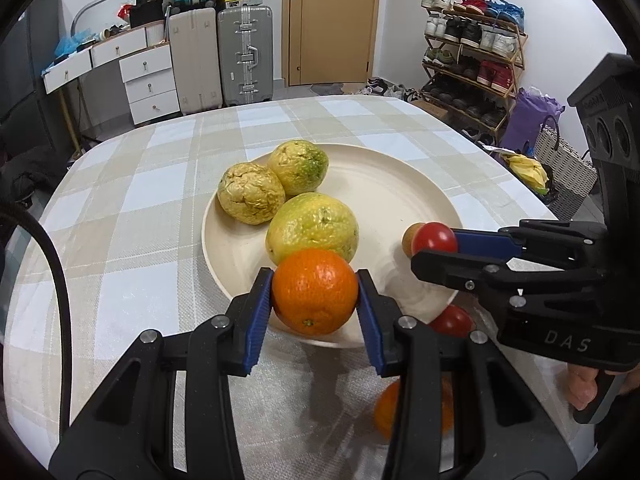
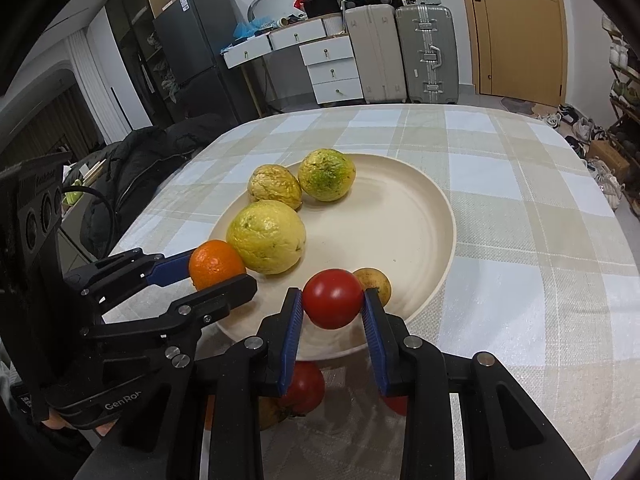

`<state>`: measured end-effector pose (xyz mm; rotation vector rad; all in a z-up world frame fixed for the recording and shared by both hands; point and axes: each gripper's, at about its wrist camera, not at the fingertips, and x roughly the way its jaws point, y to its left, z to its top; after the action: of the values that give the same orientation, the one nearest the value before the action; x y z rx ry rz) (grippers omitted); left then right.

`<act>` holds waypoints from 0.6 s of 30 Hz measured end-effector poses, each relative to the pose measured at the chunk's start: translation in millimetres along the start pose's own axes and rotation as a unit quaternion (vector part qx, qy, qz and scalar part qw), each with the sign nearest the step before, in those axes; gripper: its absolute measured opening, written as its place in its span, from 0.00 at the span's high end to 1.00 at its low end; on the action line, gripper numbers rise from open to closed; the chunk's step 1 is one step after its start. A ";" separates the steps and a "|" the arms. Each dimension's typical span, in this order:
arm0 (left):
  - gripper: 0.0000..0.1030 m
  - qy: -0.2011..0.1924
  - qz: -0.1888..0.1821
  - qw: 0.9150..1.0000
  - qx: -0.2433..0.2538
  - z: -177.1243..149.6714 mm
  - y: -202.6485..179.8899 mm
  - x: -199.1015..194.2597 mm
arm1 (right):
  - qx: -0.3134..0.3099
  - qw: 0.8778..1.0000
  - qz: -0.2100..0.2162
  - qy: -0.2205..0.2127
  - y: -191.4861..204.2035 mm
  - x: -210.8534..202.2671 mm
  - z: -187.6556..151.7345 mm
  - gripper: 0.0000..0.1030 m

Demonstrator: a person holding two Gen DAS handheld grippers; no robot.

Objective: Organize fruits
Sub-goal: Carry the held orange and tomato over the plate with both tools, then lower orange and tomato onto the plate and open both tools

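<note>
A cream plate (image 1: pixel 400 200) (image 2: pixel 400 216) on the checked tablecloth carries three yellow-green citrus fruits (image 1: pixel 312 232) (image 2: pixel 266 236). My left gripper (image 1: pixel 316 292) (image 2: pixel 218 268) is shut on an orange (image 1: pixel 315 290) (image 2: pixel 214 262) over the plate's near rim. Over the right side of the plate my right gripper (image 2: pixel 332 300) (image 1: pixel 434 242) is shut on a red tomato (image 2: pixel 332 298) (image 1: pixel 434 238). A small brownish fruit (image 2: pixel 376 282) (image 1: pixel 412 238) sits just beyond the tomato, on the plate.
On the cloth near the plate's front edge lie another tomato (image 1: pixel 452 320) (image 2: pixel 304 388) and a second orange (image 1: pixel 390 408), partly hidden by the fingers. Suitcases (image 1: pixel 244 56), drawers and a shoe rack (image 1: pixel 472 56) stand beyond the table.
</note>
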<state>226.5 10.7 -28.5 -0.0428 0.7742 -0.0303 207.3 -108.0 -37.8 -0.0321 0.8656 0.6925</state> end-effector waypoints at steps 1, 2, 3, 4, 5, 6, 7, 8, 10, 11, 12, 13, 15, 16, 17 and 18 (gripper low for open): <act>0.63 0.000 0.001 1.000 -0.001 0.6 1.2 0.6 | 0.000 1.000 -0.002 0.000 -0.8 1.0 0.7 0.70; 0.63 0.000 0.002 1.000 -0.002 1.5 2.3 1.4 | 0.000 1.000 -0.004 0.001 -1.2 1.5 1.1 0.70; 0.63 0.000 0.003 1.000 -0.002 2.0 3.2 2.1 | 0.000 1.000 -0.003 0.001 -1.7 2.1 1.5 0.70; 0.63 0.000 0.005 1.000 -0.003 2.7 4.2 3.2 | 0.000 1.000 -0.004 0.002 -2.3 2.9 2.0 0.70; 0.63 0.001 0.006 1.000 -0.005 3.2 4.8 3.9 | 0.000 1.000 -0.007 0.001 -2.6 3.1 2.4 0.70; 0.63 0.002 0.006 1.000 -0.006 3.9 5.6 5.1 | 0.000 1.000 -0.009 0.001 -3.2 3.6 2.9 0.70; 0.63 0.002 0.006 1.000 -0.006 4.1 5.3 5.2 | 0.000 1.000 -0.008 0.001 -3.8 4.2 3.2 0.70; 0.63 0.002 0.007 1.000 -0.006 4.7 5.5 5.8 | 0.002 1.000 -0.009 0.001 -4.7 4.7 3.8 0.70; 0.63 0.004 0.009 1.000 -0.007 6.5 5.8 8.1 | 0.005 1.000 -0.010 0.000 -6.3 5.9 5.3 0.70; 0.63 0.004 0.010 1.000 -0.008 7.2 5.9 8.9 | 0.006 1.000 -0.010 0.000 -7.0 6.4 5.8 0.70; 0.63 0.005 0.011 1.000 -0.008 7.8 5.9 9.8 | 0.007 1.000 -0.012 0.000 -7.4 6.8 5.8 0.70; 0.63 0.005 0.013 1.000 -0.006 7.7 5.0 9.7 | 0.007 1.000 -0.012 -0.001 -7.4 6.9 5.8 0.70; 0.63 0.001 0.017 1.000 -0.003 7.3 3.2 8.0 | 0.007 1.000 -0.013 -0.001 -7.3 6.7 5.6 0.70; 0.63 -0.002 0.019 1.000 0.000 7.2 2.2 6.4 | 0.006 1.000 -0.014 -0.002 -7.1 6.2 5.2 0.70; 0.63 -0.004 0.020 1.000 0.003 6.8 0.9 5.3 | 0.006 1.000 -0.014 -0.003 -6.8 5.1 4.6 0.70; 0.63 -0.004 0.021 1.000 0.007 6.4 -0.4 4.6 | 0.006 1.000 -0.015 -0.004 -6.7 4.3 4.2 0.70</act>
<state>234.3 10.2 -27.2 -0.0140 0.7658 0.0055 216.0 -109.7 -39.7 -0.0316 0.8605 0.6600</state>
